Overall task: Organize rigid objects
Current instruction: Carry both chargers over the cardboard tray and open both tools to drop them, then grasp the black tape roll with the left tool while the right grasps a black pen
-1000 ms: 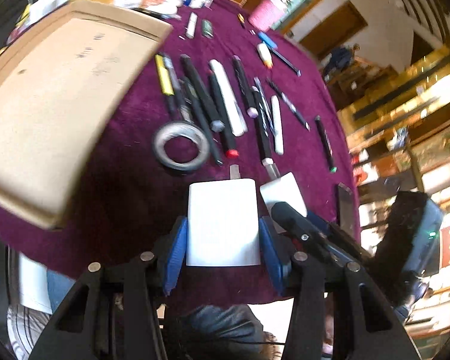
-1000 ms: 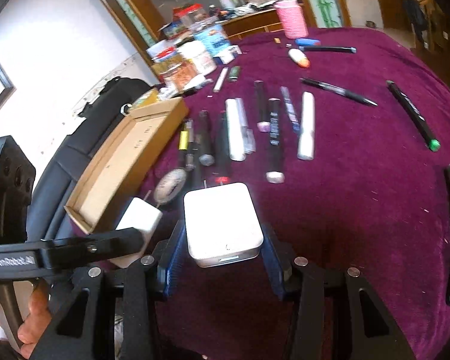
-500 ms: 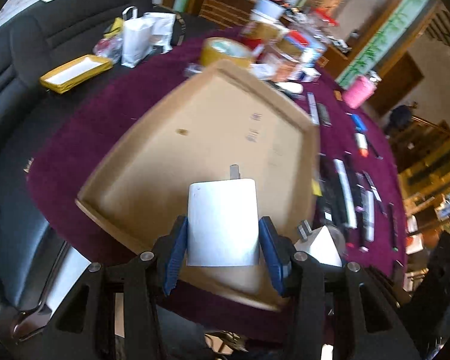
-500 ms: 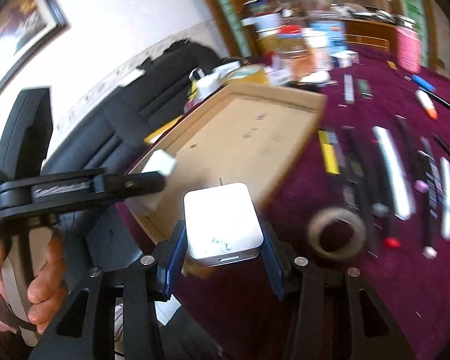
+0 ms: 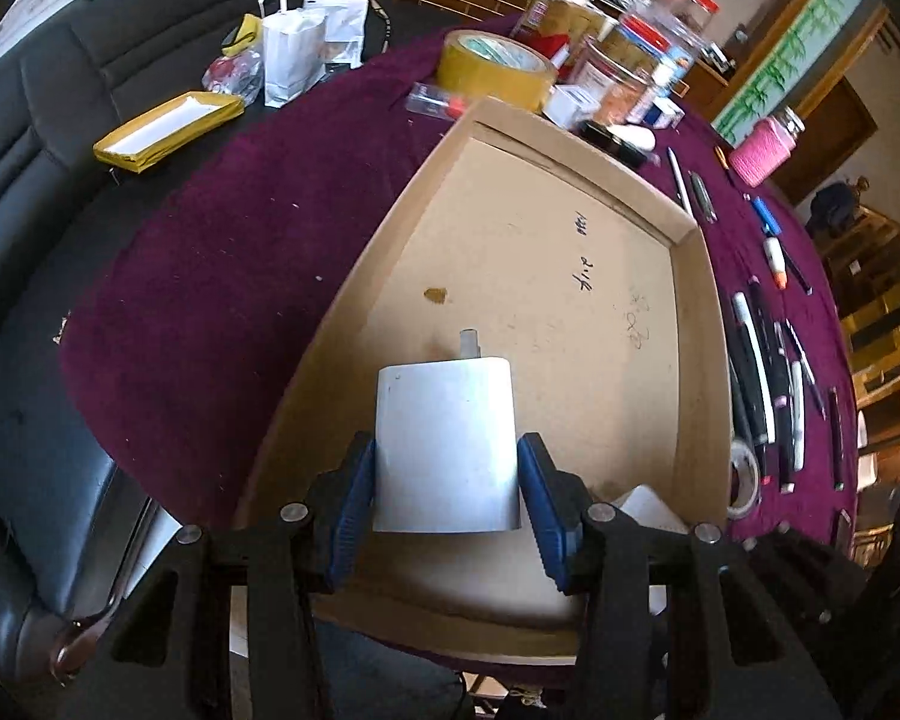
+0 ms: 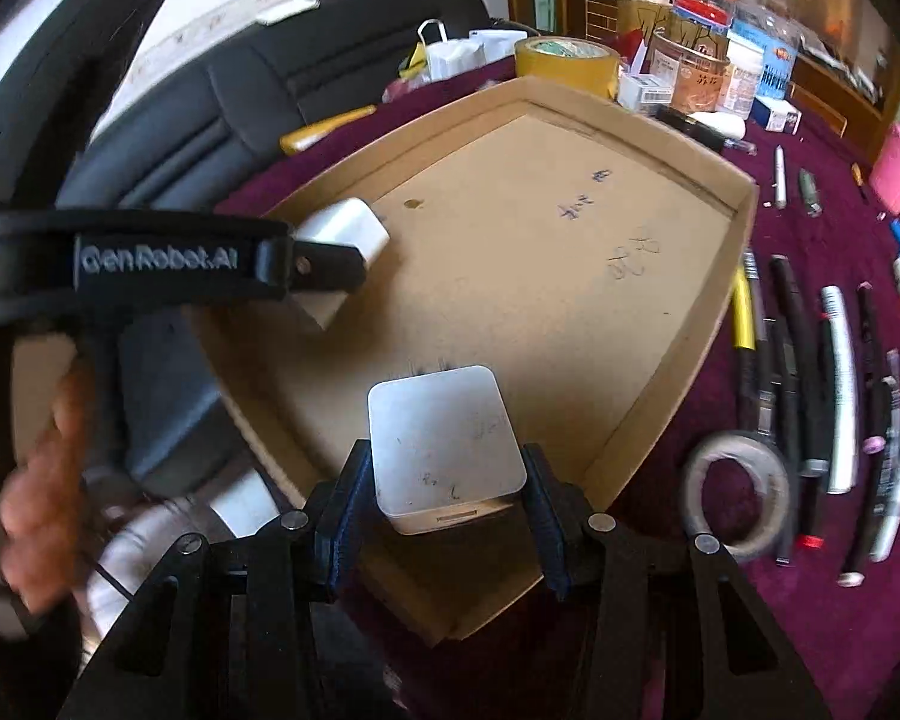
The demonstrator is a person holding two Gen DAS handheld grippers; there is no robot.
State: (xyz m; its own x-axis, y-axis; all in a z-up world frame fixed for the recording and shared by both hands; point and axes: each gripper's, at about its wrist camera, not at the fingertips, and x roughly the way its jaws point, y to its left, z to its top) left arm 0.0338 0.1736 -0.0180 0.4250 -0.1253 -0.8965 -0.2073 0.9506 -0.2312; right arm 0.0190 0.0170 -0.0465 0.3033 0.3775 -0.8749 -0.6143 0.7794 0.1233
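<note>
Left gripper [image 5: 446, 483] clamps 1 white charger [image 5: 447, 444]; right gripper [image 6: 444, 489] clamps another white adapter [image 6: 444, 438], both at lower centre over the cardboard tray [image 5: 699, 324].

Beyond the yellow tape roll [image 5: 495, 69] on your table [image 5: 210, 276], you see jars [image 5: 648, 54]; left of it a white paper bag [image 5: 291, 51], nearer you a yellow tray [image 5: 165, 129].

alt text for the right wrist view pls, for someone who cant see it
The right gripper holds a white charger over a shallow cardboard tray on a purple tablecloth. To the left, the left gripper holds a second white charger over the same tray. Pens and markers and a roll of tape lie on the cloth to the right.
</note>
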